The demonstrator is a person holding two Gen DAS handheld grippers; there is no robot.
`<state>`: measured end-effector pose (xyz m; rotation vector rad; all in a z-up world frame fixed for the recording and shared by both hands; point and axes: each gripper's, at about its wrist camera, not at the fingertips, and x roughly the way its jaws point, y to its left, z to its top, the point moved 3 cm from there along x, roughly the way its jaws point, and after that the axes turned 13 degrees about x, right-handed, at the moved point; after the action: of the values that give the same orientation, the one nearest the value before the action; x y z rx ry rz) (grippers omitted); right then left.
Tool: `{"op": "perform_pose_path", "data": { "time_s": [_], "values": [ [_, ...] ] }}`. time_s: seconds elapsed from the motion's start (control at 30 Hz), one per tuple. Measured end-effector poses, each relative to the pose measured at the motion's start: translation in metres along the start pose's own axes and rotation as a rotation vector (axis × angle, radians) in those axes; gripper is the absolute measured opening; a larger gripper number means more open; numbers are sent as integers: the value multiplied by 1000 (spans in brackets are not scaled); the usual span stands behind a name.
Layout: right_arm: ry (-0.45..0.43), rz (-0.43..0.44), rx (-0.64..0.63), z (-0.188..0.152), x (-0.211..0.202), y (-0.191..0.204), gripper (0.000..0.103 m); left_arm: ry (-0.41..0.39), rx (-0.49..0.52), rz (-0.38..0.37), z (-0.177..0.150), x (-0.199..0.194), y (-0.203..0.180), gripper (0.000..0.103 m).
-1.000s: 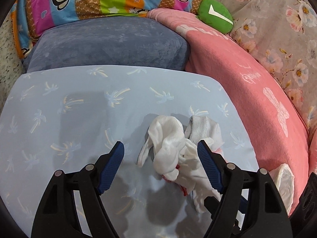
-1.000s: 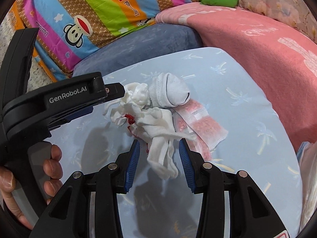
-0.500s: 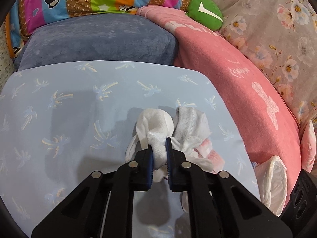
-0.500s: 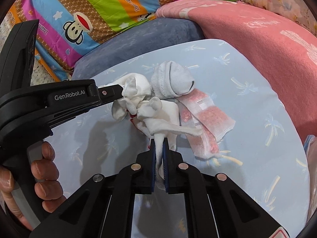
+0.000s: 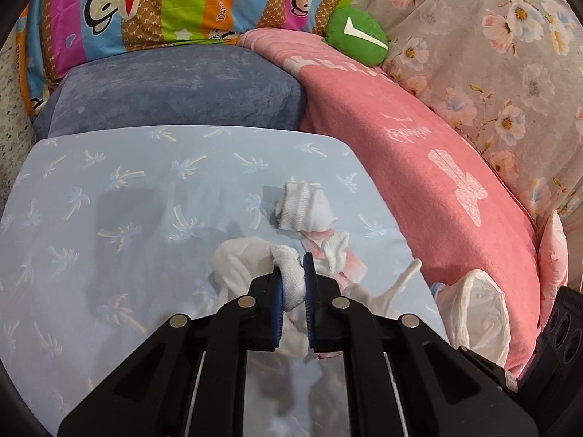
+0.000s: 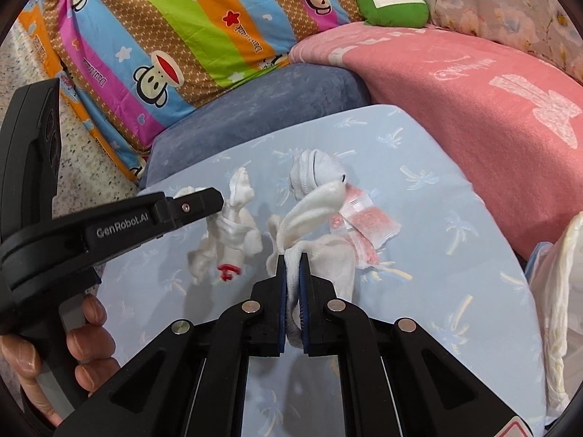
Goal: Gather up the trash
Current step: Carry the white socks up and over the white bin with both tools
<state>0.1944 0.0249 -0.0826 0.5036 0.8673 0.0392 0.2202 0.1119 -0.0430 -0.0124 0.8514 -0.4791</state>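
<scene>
A white sock [image 5: 291,284] is clamped in the left gripper [image 5: 291,291], another sock [image 6: 309,218] in the right gripper [image 6: 291,273], jaws just closed. If snagged together, the pink wrapper [image 6: 368,229] could be dragged off the board.

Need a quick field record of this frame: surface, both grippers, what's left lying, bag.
surface: light blue palm-print board
left gripper: shut on a white sock with red mark; jaws just closed on it
right gripper: shut on a second white sock; jaws just closed on it
left lying: rolled white sock, pink-and-white wrapper
bag: white plastic bag at the board's right edge
backdrop: blue cushion, pink blanket
</scene>
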Motion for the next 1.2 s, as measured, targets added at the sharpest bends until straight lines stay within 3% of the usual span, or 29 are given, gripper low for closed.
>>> {"op": "perform_pose_path", "data": {
  "time_s": [0.57, 1.2],
  "values": [
    [-141, -8, 75, 2, -96, -45, 7, -24, 133, -62, -9, -27, -94, 9],
    [-265, -82, 251, 4, -178, -158, 7, 7, 307, -160, -18, -17, -209, 9]
  ]
}}
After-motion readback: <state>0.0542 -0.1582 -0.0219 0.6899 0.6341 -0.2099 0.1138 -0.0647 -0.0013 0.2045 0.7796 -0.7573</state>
